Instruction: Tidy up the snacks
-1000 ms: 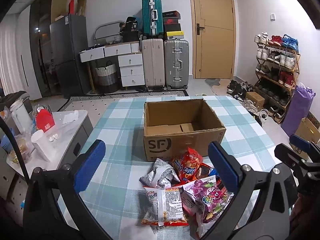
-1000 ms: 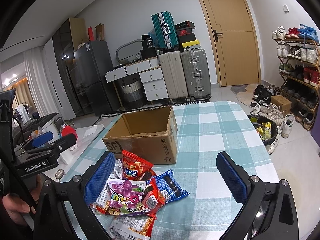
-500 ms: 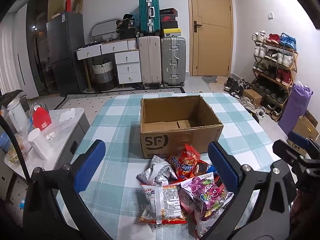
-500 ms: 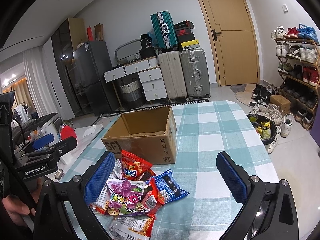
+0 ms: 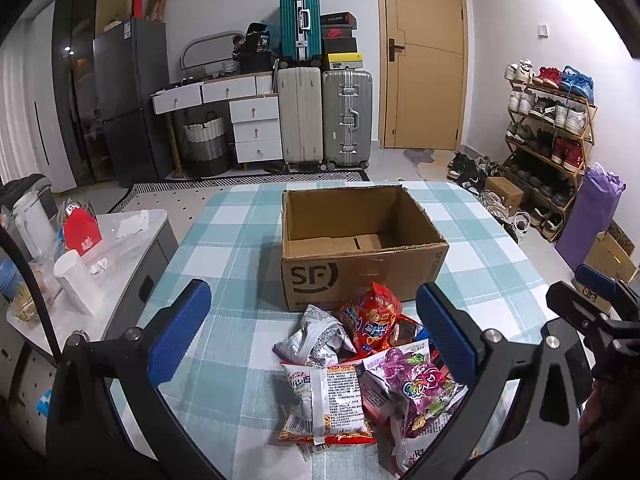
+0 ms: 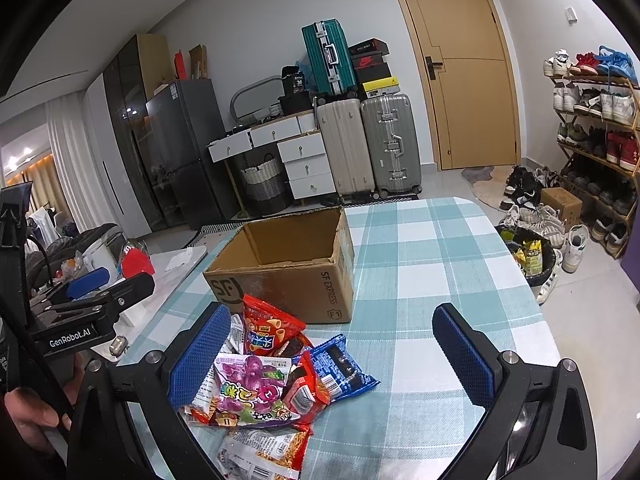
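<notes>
An open cardboard box (image 5: 360, 256) (image 6: 292, 272) marked SF stands in the middle of the checked table (image 5: 224, 232) (image 6: 420, 248), nothing inside it. In front of it lies a heap of snack bags: a red bag (image 5: 374, 322) (image 6: 268, 330), a grey-white bag (image 5: 312, 336), a purple candy bag (image 5: 416, 388) (image 6: 252, 384), a blue bag (image 6: 340, 368) and an orange-edged bag (image 5: 332, 404). My left gripper (image 5: 312, 328) hangs open above the heap. My right gripper (image 6: 332, 356) is open too, over the heap's right side. Neither holds anything.
A low white side table (image 5: 116, 240) with a cup, a jug and a red pouch stands left of the checked table. A bin (image 6: 532, 256) and a shoe rack (image 5: 552, 128) are on the right; suitcases (image 5: 324, 116), drawers and a door stand behind.
Both grippers have stayed open. The left view has shifted slightly, with the box and heap now a little more to the right and nearer; the right view has hardly changed.
</notes>
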A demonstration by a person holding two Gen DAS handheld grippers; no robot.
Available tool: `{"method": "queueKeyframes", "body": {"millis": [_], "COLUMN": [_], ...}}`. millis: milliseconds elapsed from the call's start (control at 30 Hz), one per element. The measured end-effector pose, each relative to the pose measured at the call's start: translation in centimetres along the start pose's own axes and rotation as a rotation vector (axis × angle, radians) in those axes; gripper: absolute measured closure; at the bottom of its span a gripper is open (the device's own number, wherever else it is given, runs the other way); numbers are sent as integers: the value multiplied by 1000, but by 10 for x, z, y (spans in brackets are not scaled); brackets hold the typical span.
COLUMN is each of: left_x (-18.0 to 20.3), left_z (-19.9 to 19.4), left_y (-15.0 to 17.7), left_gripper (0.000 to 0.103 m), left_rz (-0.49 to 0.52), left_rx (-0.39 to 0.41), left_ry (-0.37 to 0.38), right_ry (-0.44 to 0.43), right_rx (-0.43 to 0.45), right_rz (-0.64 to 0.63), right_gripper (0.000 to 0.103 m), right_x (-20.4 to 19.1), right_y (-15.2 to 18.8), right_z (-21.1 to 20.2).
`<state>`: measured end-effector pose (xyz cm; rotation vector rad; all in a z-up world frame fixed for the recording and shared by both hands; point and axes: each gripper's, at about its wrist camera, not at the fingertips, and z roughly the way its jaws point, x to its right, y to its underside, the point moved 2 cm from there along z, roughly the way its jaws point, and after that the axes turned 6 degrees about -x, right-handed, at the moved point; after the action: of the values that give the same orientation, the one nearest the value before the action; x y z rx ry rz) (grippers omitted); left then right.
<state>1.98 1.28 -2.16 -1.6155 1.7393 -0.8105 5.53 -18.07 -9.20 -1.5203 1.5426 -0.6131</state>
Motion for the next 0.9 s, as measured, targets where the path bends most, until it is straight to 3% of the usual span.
{"method": "queueKeyframes", "body": {"millis": [533,767,900], "left_x": [3,-20,-34], "left_z": [4,17,27], "left_y": [9,21,34], "left_gripper": [1,1,1], "left_rz": [-6,-35,-52], "left_rx": [-22,-86,-128], "left_ry": [13,117,130], "right_ry": [4,0,-8], "right_rx": [5,-3,-13], "right_rz": [15,16,23], "right_gripper": [0,0,0], "right_x": [6,7,7], "right_y": [4,8,12], "right_z": [-1,4,9]}}
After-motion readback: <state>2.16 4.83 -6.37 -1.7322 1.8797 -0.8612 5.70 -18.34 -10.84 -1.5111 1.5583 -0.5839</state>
